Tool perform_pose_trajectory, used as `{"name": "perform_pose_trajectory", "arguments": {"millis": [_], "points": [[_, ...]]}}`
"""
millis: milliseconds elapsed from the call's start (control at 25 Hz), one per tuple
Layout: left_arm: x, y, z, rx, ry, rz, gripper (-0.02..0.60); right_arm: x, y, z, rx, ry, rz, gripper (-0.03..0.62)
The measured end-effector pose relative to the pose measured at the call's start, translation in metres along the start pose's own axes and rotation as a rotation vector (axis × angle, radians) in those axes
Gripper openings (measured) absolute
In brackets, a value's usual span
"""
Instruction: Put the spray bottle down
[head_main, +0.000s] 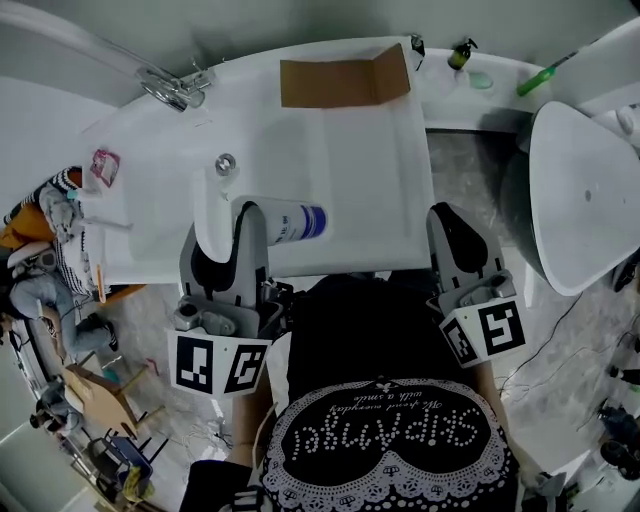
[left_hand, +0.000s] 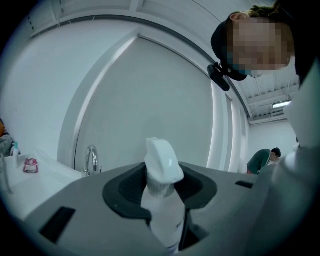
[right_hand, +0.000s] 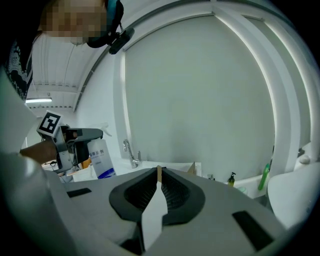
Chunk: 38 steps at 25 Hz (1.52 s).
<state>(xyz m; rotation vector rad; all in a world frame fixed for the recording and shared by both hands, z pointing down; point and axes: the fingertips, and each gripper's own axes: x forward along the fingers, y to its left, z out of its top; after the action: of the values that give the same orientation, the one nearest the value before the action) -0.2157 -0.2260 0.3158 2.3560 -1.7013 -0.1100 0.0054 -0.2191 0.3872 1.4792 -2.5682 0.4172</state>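
Observation:
My left gripper (head_main: 240, 215) is shut on a white spray bottle (head_main: 290, 222) with a blue band near its base, held over the front edge of the white sink (head_main: 400, 200). In the left gripper view the bottle's trigger head (left_hand: 162, 162) rises past the jaw tips, with the dark pads pressed on both sides of the neck. The right gripper view shows the same bottle (right_hand: 102, 157) upright at the left. My right gripper (head_main: 447, 215) rests at the sink's front right corner; its jaws (right_hand: 159, 175) are shut with nothing between them.
A folded piece of cardboard (head_main: 345, 80) lies at the back of the basin. The faucet (head_main: 175, 88) stands at the back left, with the drain (head_main: 225, 163) below it. A small soap bottle (head_main: 460, 52) and a green item (head_main: 545, 75) sit on the back ledge. A white fixture (head_main: 585, 200) stands to the right.

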Motion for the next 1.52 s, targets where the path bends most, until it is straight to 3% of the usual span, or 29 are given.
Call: {"name": "perform_pose_trajectory", "arguments": {"millis": [280,680,960,1160,1360,1520], "points": [[0.071,-0.02,-0.017,0.014,0.002,-0.114,0.155,-0.002,-0.014,0.005,0.0,-0.01,-0.051,0.04],[0.158,-0.034,-0.076,0.04,0.063,-0.154,0.155,-0.004,-0.04,0.01,-0.001,0.004,-0.093,0.04],[0.179,-0.064,-0.1,0.232,0.044,-0.219,0.156,-0.001,-0.052,0.01,0.008,0.009,-0.093,0.04],[0.179,-0.075,-0.109,0.292,0.036,-0.243,0.157,0.001,-0.055,0.01,0.017,0.011,-0.086,0.04],[0.178,-0.089,-0.108,0.353,-0.046,-0.282,0.161,0.002,-0.054,0.006,0.025,0.012,-0.08,0.04],[0.176,-0.088,-0.115,0.379,0.019,-0.288,0.161,0.003,-0.049,0.005,0.022,0.012,-0.068,0.04]]}}
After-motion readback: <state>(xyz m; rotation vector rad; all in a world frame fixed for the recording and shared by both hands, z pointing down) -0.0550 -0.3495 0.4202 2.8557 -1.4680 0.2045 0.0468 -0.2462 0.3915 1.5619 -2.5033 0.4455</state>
